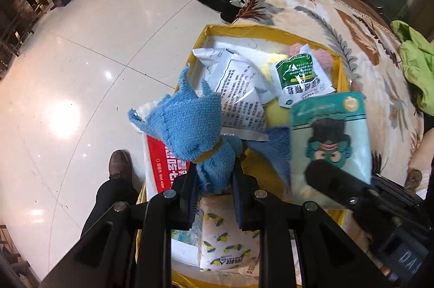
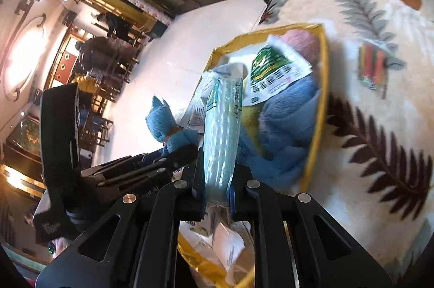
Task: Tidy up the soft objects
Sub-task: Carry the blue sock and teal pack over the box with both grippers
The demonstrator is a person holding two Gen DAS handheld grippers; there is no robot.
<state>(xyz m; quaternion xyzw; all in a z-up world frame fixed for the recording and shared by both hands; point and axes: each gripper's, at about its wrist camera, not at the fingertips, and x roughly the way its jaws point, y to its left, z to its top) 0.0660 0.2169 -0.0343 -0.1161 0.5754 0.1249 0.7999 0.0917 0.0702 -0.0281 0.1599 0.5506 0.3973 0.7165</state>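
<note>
Left tongs [image 1: 214,179] clench a blue cloth [image 1: 190,125]; right tongs [image 2: 217,179] clench a teal packet [image 2: 221,125] over the yellow box [image 1: 271,30].

Both grippers are matte black, with slotted linkage arms joined by round silver screws. The person wears black trousers [image 1: 108,204] and a worn brown shoe [image 1: 119,163].

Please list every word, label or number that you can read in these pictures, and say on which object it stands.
"Wet wipe": small white print on the red and white wipes pack, beside large white characters I cannot make out.
White pouch: dense print, too small.
Green and white packet: characters upside down, unreadable.
Teal cartoon pack: script blurred.
Lemon-print pack: logo unclear.
</note>
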